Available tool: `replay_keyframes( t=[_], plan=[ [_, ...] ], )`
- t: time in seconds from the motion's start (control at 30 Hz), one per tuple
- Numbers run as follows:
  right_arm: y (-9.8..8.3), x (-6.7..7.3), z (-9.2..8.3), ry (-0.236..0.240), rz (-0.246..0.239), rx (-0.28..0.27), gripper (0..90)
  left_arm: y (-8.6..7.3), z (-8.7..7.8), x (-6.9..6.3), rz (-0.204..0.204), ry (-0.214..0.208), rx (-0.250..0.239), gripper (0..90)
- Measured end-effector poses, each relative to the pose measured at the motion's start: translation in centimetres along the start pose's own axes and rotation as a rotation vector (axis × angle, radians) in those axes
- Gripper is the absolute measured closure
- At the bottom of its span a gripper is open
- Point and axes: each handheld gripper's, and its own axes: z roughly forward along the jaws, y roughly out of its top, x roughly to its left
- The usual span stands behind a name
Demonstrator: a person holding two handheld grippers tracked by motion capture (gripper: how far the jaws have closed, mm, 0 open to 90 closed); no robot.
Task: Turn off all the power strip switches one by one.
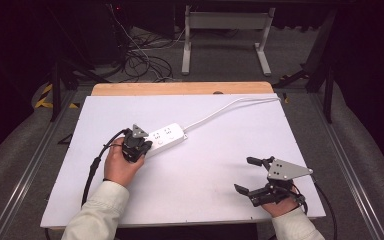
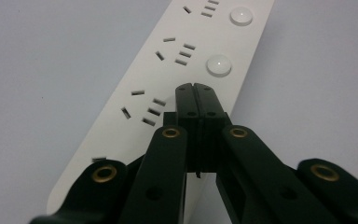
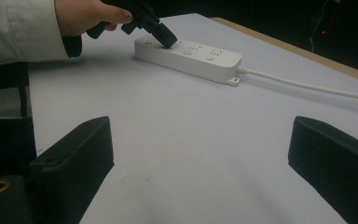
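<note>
Left tool (image 2: 196,88) — jaws together — on smooth white power strip (image 2: 168,93).

place: lab | signs: floor cables (image 1: 140,60); dark curtains (image 1: 370,75); rails (image 1: 25,175)

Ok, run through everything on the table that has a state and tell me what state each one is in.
Left gripper: jaws shut, tips down on the power strip beside a round button.
Right gripper: jaws open, nothing between them, low over the table near its front edge.
Power strip: flat on the white table, sockets unoccupied.
Cord: attached, trailing to the far right corner.
</note>
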Motion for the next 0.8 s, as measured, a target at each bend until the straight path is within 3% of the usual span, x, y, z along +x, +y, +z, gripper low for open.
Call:
replay_keyframes(
  t=[0.23, 0.3, 0.33, 0.43, 0.6, 0.8],
  plan=[
    [0.0, 0.1, 0.0, 0.002, 0.002, 0.000, 7.0, -0.3, 0.2, 0.4, -0.028, -0.029, -0.017, 90.0],
    [0.0, 0.1, 0.0, 0.002, 0.000, 0.002, 7.0, -0.1, 0.1, 0.1, -0.014, -0.008, -0.010, 90.0],
    [0.0, 0.0, 0.0, 0.001, 0.000, 0.001, 7.0, 0.3, -0.4, -0.3, 0.017, 0.045, -0.032, 90.0],
    [0.0, -0.1, 0.0, 0.002, 0.004, -0.004, 7.0, 0.8, -0.9, 0.1, -0.011, 0.016, -0.063, 90.0],
    [-0.1, -0.3, 0.0, 0.004, 0.003, -0.005, 7.0, 0.9, -1.3, 0.1, -0.025, -0.005, -0.057, 90.0],
    [0.0, -0.1, 0.0, 0.003, 0.001, 0.002, 7.0, 1.8, -2.8, -0.4, -0.009, -0.014, -0.092, 90.0]
  ],
)
